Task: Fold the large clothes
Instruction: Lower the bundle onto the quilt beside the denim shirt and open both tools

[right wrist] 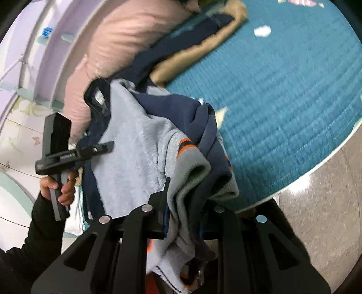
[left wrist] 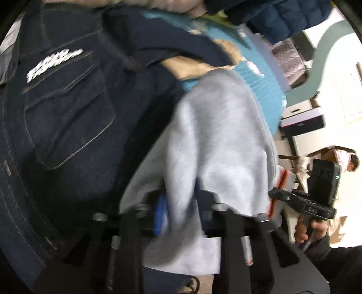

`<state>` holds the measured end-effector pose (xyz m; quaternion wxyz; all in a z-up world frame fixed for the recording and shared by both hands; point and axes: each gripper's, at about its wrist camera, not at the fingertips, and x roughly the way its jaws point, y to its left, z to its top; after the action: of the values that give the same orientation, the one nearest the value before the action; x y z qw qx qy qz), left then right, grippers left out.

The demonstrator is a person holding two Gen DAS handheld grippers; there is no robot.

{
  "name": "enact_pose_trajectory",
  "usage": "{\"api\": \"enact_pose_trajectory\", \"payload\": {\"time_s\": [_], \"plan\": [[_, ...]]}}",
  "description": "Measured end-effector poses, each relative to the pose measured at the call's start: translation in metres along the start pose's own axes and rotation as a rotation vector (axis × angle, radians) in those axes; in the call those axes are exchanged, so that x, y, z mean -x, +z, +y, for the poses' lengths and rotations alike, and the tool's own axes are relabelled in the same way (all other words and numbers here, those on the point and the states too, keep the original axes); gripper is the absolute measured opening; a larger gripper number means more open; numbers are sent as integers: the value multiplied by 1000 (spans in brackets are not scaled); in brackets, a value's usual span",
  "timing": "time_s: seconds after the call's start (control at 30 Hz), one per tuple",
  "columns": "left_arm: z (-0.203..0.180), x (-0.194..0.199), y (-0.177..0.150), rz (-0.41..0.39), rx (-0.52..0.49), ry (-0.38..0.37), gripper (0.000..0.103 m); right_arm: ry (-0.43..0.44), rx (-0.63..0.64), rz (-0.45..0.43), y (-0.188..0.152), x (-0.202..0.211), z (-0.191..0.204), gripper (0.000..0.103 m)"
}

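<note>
Both claws are clamped on the same garment, a grey and navy fleece-lined jacket (right wrist: pixel 135 144), which hangs bunched between them in the air above the bed (right wrist: pixel 294 113), out over its near edge and not yet laid flat. The left claw (left wrist: pixel 178 210) has its jaws together on a fold of the pale grey lining. The right claw (right wrist: pixel 185 203) pinches a thicker wad near the grey ribbed cuff (right wrist: pixel 192 162) with its orange stripes.

It looks soft and fairly bulky: thick fleece inside, smoother navy shell outside, so I'd judge it limp, a bit heavy for a single pinch, and prone to sagging wherever it is unsupported. Nothing about it seems fragile or slippery, though a many-layered wad can creep out of a narrow grip. Better holds would probably be firm seams, such as the shoulders, hem corners or the ribbed cuffs, taken one layer at a time, so it can be spread on the teal quilt before folding.

Counting what I can see: one jacket in hand and two claws. Toward the bed's far edge lie one dark denim jacket (left wrist: pixel 67 113) with a chest pocket and white lettering, one navy coat with a tan fur trim (right wrist: pixel 203 45), and one pink padded jacket (right wrist: pixel 117 45). Another dark blue quilted piece (left wrist: pixel 282 18) shows at the far edge in the left view; whether it is a separate garment I cannot tell.
</note>
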<state>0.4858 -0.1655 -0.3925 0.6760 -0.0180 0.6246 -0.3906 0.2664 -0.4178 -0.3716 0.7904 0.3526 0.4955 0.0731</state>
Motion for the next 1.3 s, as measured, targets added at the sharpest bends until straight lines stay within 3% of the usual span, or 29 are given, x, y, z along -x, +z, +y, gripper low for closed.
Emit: {"api": "enact_pose_trajectory", "payload": {"time_s": [0.23,0.37,0.57,0.73,0.83,0.87,0.93,1.2,1.3], "plan": [[-36,-8,32,-46,-54,-20,15,-26,45,-113,25,33,-13,17],[-62,-27,75,-61,-75,-36,15,-40,20,-196,38,47,-38,17],[-134,-80,158,-54,-175,-53,15,-96,-60,-371,65,72,-88,17],[-187,-140,208,-54,-275,-18,19,-167,-185,-443,75,90,-148,17],[-191,-169,216,-99,-273,127,34,-205,-253,-409,74,79,-180,19],[-186,-173,216,-100,-253,147,56,-236,-247,-406,73,75,-183,22],[-176,-172,215,-135,-197,170,73,-258,-233,-401,72,72,-185,24],[-143,-106,189,-260,-137,132,75,-341,-194,-387,66,89,-172,31],[-134,-72,162,-321,-145,153,78,-438,-155,-397,64,96,-161,33]]}}
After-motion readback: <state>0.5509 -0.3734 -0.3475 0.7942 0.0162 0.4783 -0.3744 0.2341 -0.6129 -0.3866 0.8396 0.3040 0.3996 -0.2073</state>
